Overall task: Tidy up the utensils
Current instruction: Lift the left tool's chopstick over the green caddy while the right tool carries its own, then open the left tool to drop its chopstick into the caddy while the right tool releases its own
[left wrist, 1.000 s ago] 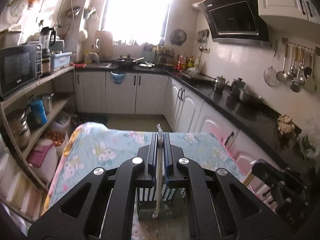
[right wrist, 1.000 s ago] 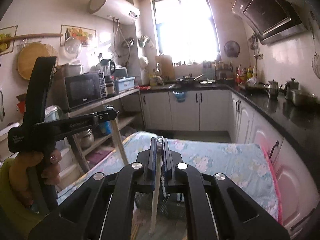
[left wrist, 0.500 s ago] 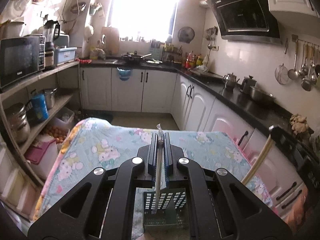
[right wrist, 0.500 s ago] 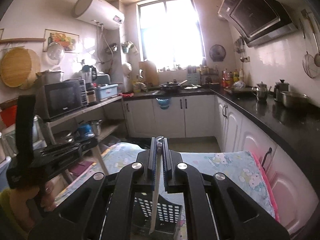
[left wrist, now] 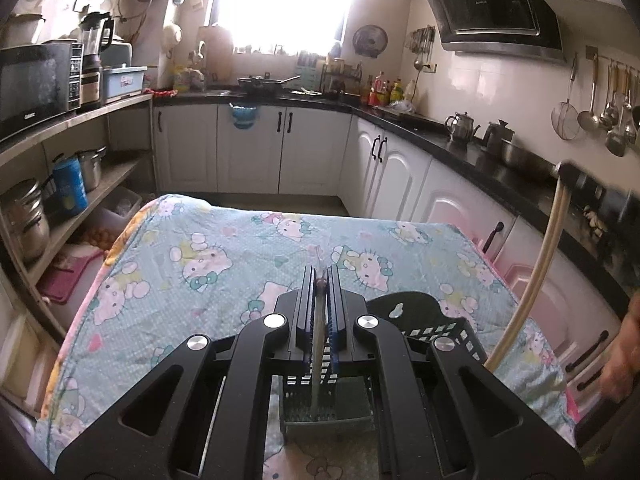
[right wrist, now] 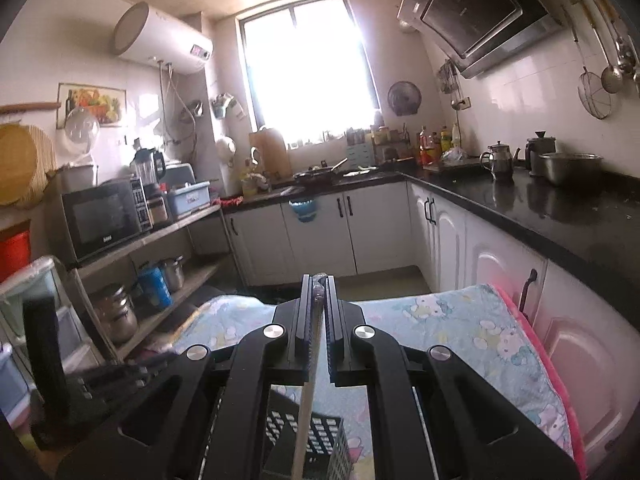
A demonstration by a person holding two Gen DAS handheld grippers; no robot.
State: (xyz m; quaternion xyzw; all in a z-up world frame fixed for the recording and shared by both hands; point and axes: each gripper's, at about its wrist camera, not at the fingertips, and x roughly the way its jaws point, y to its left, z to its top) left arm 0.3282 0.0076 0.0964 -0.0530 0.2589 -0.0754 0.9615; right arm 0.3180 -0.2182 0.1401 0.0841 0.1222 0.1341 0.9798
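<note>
Both chopsticks (left wrist: 318,364) have lowered toward the basket (left wrist: 452,330), each gripper's fingers (left wrist: 334,300) clamped on one.

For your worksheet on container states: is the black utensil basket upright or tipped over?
Upright: the basket stands on the tablecloth, open top upward, its slotted walls vertical.

The basket (left wrist: 436,330) is sitting on the tabletop (left wrist: 224,264), seemingly near its front edge; shelves (left wrist: 80,152) are standing left, the counter (left wrist: 460,148) right.
</note>
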